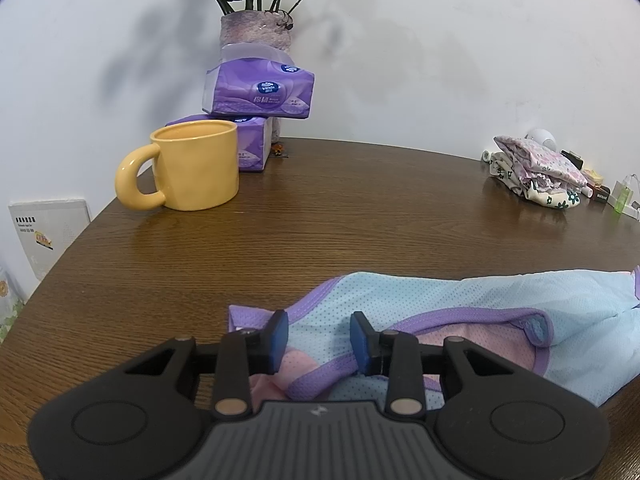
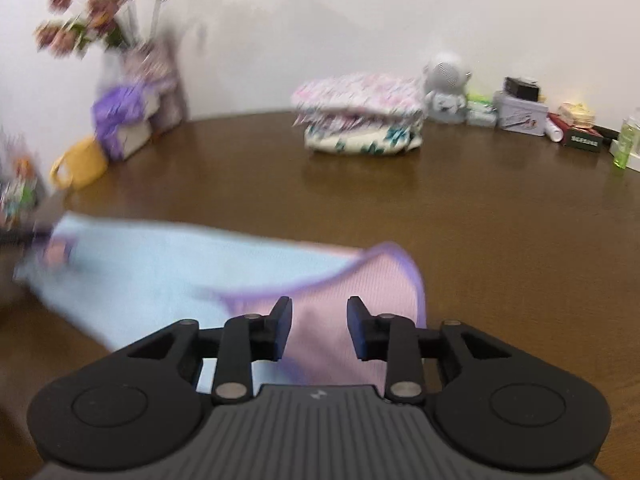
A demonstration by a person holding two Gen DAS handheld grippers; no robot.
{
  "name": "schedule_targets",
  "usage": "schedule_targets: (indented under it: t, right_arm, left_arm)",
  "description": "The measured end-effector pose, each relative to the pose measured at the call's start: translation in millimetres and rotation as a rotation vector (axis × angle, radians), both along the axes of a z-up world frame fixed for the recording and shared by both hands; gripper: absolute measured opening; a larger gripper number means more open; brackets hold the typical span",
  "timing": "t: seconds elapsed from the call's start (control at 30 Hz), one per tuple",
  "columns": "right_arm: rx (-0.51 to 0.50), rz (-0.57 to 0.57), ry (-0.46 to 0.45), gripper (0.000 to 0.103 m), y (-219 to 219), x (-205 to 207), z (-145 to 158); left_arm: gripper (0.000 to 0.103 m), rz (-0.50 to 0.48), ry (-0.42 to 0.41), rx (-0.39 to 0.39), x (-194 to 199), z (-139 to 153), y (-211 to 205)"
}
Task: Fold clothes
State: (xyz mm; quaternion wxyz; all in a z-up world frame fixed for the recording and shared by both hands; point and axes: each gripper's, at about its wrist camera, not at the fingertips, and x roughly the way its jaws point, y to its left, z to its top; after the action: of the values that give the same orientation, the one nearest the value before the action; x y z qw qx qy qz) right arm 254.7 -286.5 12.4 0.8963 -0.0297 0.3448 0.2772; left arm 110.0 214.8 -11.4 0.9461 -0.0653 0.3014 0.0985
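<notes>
While both jaws gape, mesh garment (lilac-trimmed) lies unheld, glossy wood table.

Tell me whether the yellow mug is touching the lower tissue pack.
Cannot tell. In the left wrist view the yellow mug overlaps the lower tissue pack behind it, hiding any gap; the right wrist view is too blurred.

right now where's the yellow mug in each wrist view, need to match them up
Left wrist view: the yellow mug stands large at upper left on the table, handle to the left, in front of the purple tissue packs.
Right wrist view: the yellow mug is small and blurred at far left, by the same packs.
Shared landmark: the flower vase behind the packs.
</notes>
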Motion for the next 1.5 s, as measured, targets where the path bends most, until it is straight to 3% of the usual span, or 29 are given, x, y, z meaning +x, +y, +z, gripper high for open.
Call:
schedule_targets:
  t: [0.27, 0.3, 0.33, 0.37, 0.6, 0.7, 0.8, 0.87, 0.97, 1.03, 1.2, 1.3, 1.37, 1.5]
  right_arm:
    - [0.093, -0.195, 0.156, 0.028, 1.6, 73.3, -29.0]
    - [0.117, -0.206, 0.164, 0.022, -0.7, 75.8, -29.6]
    - [0.144, -0.215, 0.171, 0.004, -3.2, 78.1, -30.1]
    - [0.173, -0.220, 0.171, 0.002, -6.0, 78.8, -30.2]
    - [0.201, -0.255, 0.139, 0.002, -13.3, 78.8, -39.6]
    - [0.194, -0.253, 0.126, 0.005, -12.9, 76.6, -40.2]
    - [0.200, -0.263, 0.108, 0.017, -14.8, 69.2, -34.0]
    - [0.201, -0.263, 0.077, 0.036, -14.9, 59.3, -26.3]
    - [0.156, -0.219, -0.009, 0.038, 0.6, 39.9, -12.1]
    - [0.134, -0.132, -0.049, 0.040, 22.8, 26.2, -3.9]
    - [0.060, 0.117, -0.082, 0.043, 98.9, 3.1, -2.1]
    - [0.017, 0.232, -0.081, 0.043, 139.9, -5.3, -8.3]
    - [-0.014, 0.272, -0.089, 0.043, 158.9, -10.8, -13.3]
    - [-0.046, 0.308, -0.097, 0.043, 175.6, -21.9, -19.6]
  left_arm:
    - [0.033, -0.003, 0.000, 0.001, -0.2, 0.2, 0.3]
    - [0.033, -0.003, 0.000, 0.001, -0.3, 0.2, 0.3]
    - [0.033, -0.003, 0.000, 0.002, -0.3, 0.2, 0.2]
    - [0.033, -0.003, 0.001, 0.003, -0.2, 0.2, 0.2]
    - [0.033, -0.005, 0.005, 0.022, -0.2, -0.7, -1.7]
    - [0.033, -0.006, 0.004, 0.021, -0.5, -0.8, -1.1]
    - [0.034, -0.007, 0.001, 0.016, -0.9, -0.7, 0.2]
    - [0.034, -0.002, -0.012, 0.003, -2.3, 0.4, 2.1]
    - [0.035, -0.005, -0.085, -0.006, -10.0, 11.8, -0.6]
    - [0.042, -0.030, -0.119, 0.004, -12.5, 21.2, -8.2]
    - [0.042, -0.164, -0.095, -0.010, 4.3, 29.2, -40.3]
    - [0.039, -0.293, -0.071, -0.036, 21.5, 29.7, -67.7]
    - [0.030, -0.390, -0.056, -0.039, 35.8, 29.6, -89.2]
    - [0.018, -0.494, 0.013, 0.041, 51.8, 13.7, -120.9]
